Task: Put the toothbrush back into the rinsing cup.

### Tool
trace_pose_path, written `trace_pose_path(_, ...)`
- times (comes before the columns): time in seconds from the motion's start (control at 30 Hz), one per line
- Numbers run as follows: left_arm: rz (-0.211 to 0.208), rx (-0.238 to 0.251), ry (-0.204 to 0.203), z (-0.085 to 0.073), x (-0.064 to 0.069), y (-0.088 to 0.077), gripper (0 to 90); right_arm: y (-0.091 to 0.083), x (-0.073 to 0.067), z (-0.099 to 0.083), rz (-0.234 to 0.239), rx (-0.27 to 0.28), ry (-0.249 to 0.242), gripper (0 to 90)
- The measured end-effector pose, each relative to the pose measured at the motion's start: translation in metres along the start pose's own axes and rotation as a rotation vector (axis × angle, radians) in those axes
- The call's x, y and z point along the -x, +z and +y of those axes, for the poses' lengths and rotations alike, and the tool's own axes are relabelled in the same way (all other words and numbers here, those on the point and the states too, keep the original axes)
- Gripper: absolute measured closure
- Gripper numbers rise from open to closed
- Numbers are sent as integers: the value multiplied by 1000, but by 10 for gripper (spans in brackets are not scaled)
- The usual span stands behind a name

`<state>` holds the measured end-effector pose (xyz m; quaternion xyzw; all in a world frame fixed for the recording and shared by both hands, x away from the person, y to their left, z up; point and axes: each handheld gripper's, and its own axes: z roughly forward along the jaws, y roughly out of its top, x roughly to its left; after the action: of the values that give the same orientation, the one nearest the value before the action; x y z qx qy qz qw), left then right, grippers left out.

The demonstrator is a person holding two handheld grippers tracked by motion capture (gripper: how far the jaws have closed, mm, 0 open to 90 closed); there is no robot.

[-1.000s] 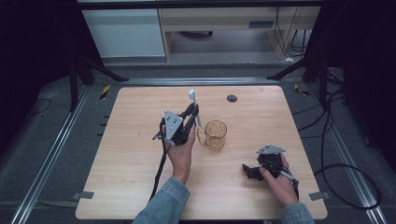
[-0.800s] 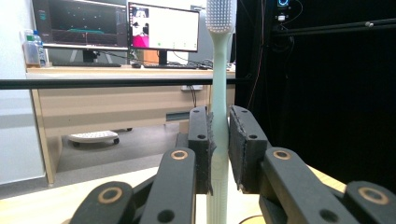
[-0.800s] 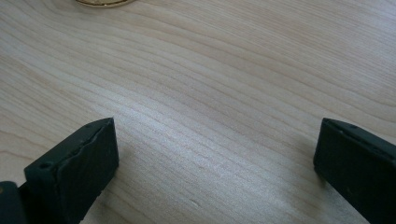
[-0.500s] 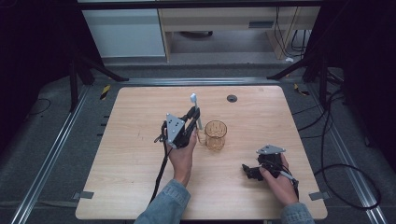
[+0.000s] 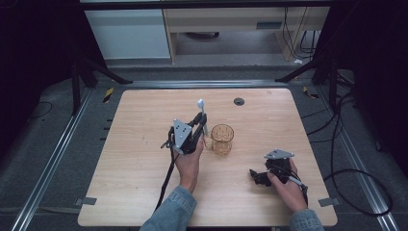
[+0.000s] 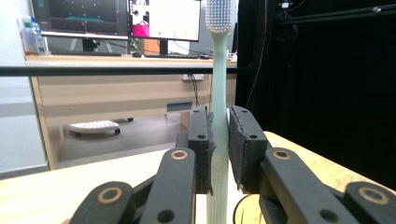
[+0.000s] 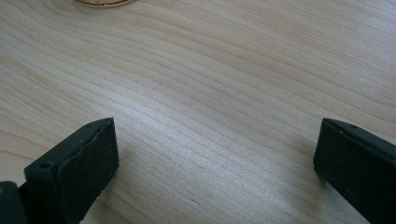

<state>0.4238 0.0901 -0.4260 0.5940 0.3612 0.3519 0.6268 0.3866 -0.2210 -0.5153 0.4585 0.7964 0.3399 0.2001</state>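
Left gripper (image 5: 199,126) is clamped on the pale mint-green plastic toothbrush (image 6: 218,116), handle pinched between both pads (image 6: 203,149), brush standing upright w/ white bristle head well above the fingertips. Vs a sec ago: the gripper has drifted a touch toward the person and the brush looks straighter, its lower end hanging just beside the amber see-through ribbed glass cup (image 5: 222,139). The cup sits just right of the fingertips, apart from them. My read: the brush is lifted and being lined up over the cup mouth, so the drop-in looks like the next step, not done yet. In the left gripper view a curved cup rim peeks in under the right pad, so alignment seems close.

Right gripper (image 5: 256,176) hasn't moved: parked low on the light wooden table (image 5: 144,120), jaws spread wide, nothing between them, just bare wood grain. A sliver of the cup's base shows far ahead of its fingertips.

Writing: none readable on brush or cup. Monitors (image 6: 116,18) in the background show content, too blurred to read.
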Motion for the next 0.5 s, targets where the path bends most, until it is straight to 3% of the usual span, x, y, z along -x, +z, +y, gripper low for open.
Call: trace_pose_path(0.5, -5, -34, -4, -17, 3, 5, 788, 0, 0, 0, -1, 0, -1, 4)
